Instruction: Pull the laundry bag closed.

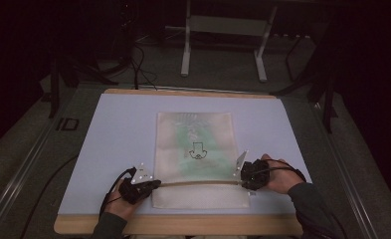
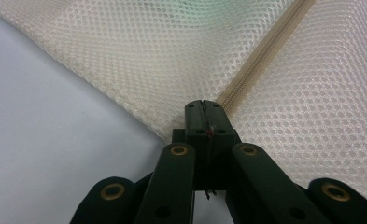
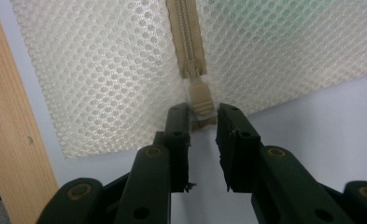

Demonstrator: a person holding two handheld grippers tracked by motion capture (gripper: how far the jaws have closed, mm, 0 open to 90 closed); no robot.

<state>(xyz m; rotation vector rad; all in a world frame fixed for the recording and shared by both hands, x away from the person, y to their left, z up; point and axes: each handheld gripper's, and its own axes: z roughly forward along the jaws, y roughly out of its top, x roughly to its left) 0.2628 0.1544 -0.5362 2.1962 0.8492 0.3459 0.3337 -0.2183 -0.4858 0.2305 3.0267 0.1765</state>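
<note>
Mesh laundry bag [image 1: 195,149] lay flat mid-table on the pale blue mat [image 1: 118,129], zipper [image 1: 198,183] running across its near end, something green and printed inside. My read: light, soft, floppy. The mesh would bunch and slide on the mat if you dragged it, so it needed pinning at one end while the other hand worked the slider. Best holds were the zipper tape ends and the pull tab; bare mesh would just stretch.

Your left hand-held gripper [image 2: 203,109] was clamped tight on the bag's edge, right at the zipper's [image 2: 260,58] end, jaws pressed together with the fabric pinched between them. Good anchor.

Your right hand-held gripper [image 3: 203,122] sat at the opposite end, jaws a narrow gap apart. The beige pull tab [image 3: 201,99] lay just ahead of that gap, between the tips. I couldn't see either pad pressing on it, so I'd call it loose, not gripped. The zipper [image 3: 187,37] looked closed, teeth meshed up to the slider.

The wooden table [image 3: 8,121] edge ran just beside the bag's near end.
</note>
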